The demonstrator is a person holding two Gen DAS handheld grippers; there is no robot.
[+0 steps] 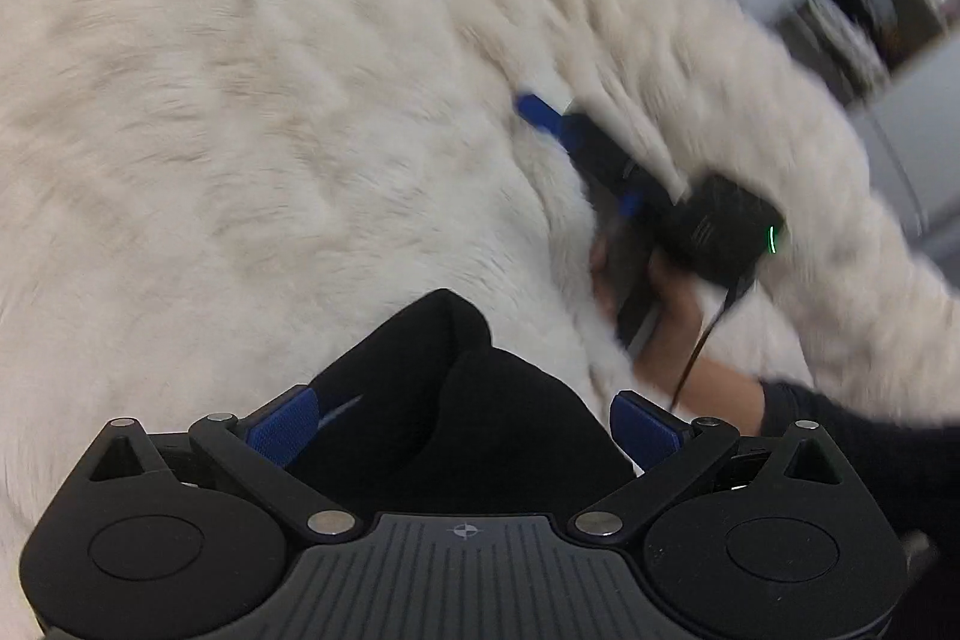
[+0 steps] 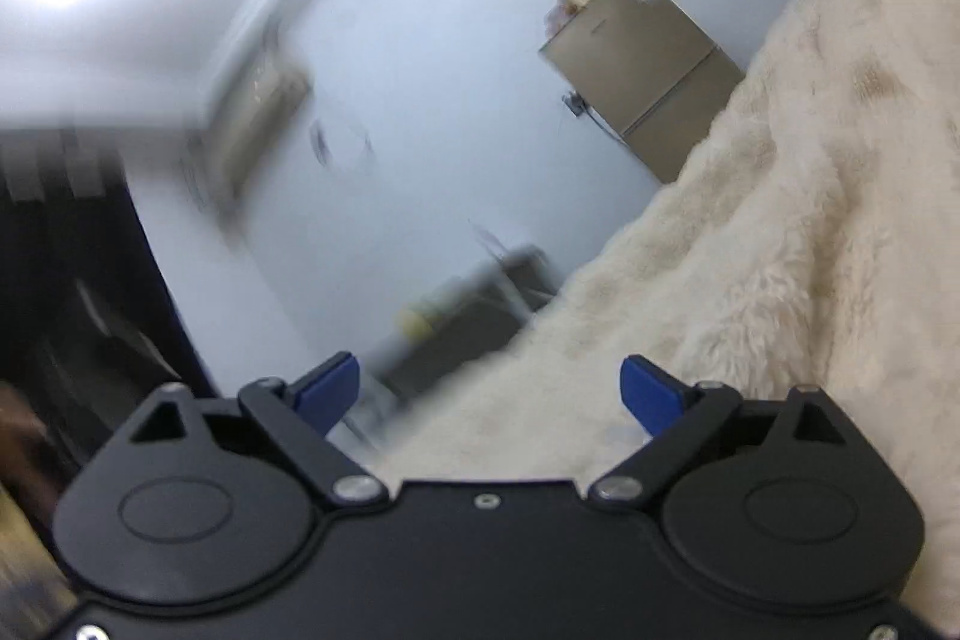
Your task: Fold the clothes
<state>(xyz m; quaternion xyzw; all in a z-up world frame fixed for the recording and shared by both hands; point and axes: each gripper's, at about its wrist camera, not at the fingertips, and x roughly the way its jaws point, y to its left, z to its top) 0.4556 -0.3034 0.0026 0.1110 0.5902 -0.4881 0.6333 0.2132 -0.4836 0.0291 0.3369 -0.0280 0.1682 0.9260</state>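
A cream fluffy fleece garment [image 1: 240, 100] fills the left wrist view. A black fabric piece [image 1: 462, 400] lies between the wide-apart blue pads of my left gripper [image 1: 465, 427]; the jaws are open and do not pinch it. The right gripper shows in the left wrist view [image 1: 576, 136], held by a hand, with a fleece fold draped over it. In the right wrist view my right gripper [image 2: 489, 394] is open, tilted up, with the fleece [image 2: 780, 220] over its right side and across the gap between the pads.
A grey wall [image 2: 450, 100], a beige fridge [image 2: 654, 64] and a wall air conditioner [image 2: 264, 112] are behind. A low table with a yellow object [image 2: 420, 319] stands near the wall. The person's dark sleeve [image 1: 852, 436] is at the right.
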